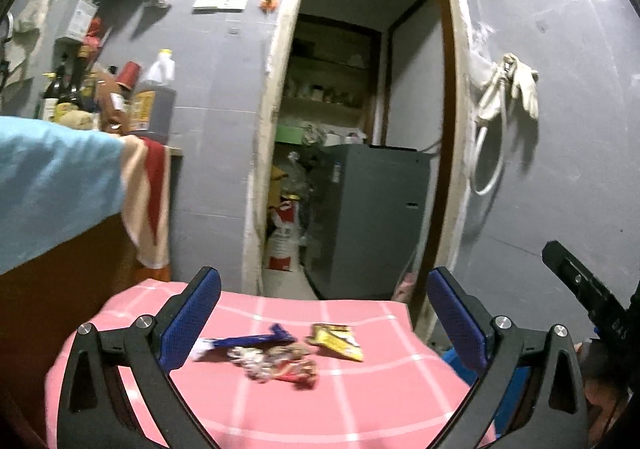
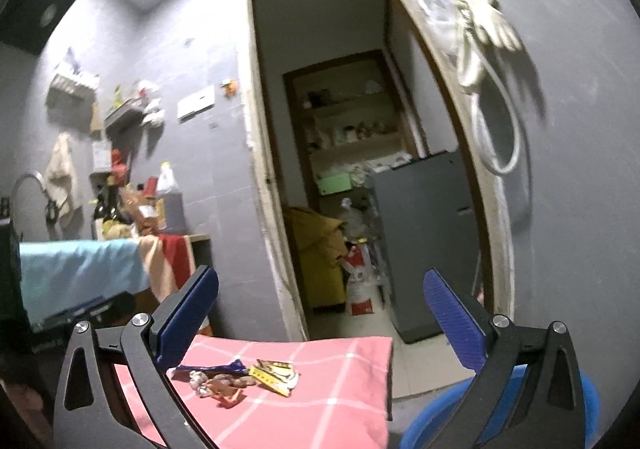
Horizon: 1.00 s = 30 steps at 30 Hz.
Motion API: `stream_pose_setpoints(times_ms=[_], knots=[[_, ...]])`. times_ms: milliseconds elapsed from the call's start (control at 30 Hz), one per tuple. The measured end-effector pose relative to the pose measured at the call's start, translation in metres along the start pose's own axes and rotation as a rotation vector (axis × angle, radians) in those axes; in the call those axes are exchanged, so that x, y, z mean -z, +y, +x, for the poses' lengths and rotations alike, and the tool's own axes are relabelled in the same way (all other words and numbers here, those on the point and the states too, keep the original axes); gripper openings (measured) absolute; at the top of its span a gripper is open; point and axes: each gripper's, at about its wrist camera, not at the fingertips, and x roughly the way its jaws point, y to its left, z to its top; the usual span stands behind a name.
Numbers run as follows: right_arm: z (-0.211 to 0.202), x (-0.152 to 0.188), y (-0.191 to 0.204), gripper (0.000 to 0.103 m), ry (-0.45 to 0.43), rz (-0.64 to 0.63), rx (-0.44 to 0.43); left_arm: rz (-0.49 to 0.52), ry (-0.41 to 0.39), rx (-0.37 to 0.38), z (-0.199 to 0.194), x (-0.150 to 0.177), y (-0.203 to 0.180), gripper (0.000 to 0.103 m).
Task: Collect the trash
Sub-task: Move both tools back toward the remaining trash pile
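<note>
A small heap of trash lies on a pink checked cloth (image 1: 360, 401) (image 2: 344, 401): a blue wrapper (image 1: 244, 341) (image 2: 212, 369), a yellow wrapper (image 1: 338, 341) (image 2: 276, 373), and crumpled red and silver wrappers (image 1: 280, 365) (image 2: 220, 387). My left gripper (image 1: 324, 313) is open, held above and in front of the heap with nothing between its blue pads. In its own view my right gripper (image 2: 320, 313) is open too, empty, hovering short of the cloth. Part of the right gripper's black body (image 1: 584, 289) shows at the right edge of the left wrist view.
A blue bin rim (image 2: 440, 413) sits below right of the cloth. A counter at left holds bottles (image 1: 156, 97) and draped cloths (image 1: 60, 185). An open doorway (image 1: 360, 129) leads to a grey cabinet (image 1: 368, 217) and shelves. Gloves and a hose (image 1: 508, 89) hang on the wall.
</note>
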Motion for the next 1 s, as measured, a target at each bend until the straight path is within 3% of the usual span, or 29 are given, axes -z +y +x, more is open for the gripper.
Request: stream_pose_setpoints(times_ms=[300,433,533,700,1000], knots=[[0.018,0.019,0.053,0.103,0.021,-0.153,-0.099,-0.064,0.000,-0.112,-0.014,0.004,0.067,0.101],[0.035,0.027,0.071,0.103,0.066,-0.176,-0.143,-0.092,0.038,-0.138,-0.009,0.007,0.091,0.101],[0.055,0.035,0.082,0.103,0.145,-0.188,-0.167,-0.106,0.096,-0.143,0.001,0.013,0.103,0.101],[0.096,0.054,0.094,0.103,0.348,-0.184,-0.178,-0.156,0.215,-0.142,0.020,0.026,0.120,0.101],[0.141,0.089,0.088,0.101,0.632,-0.134,-0.174,-0.260,0.415,-0.103,0.062,0.046,0.134,0.100]])
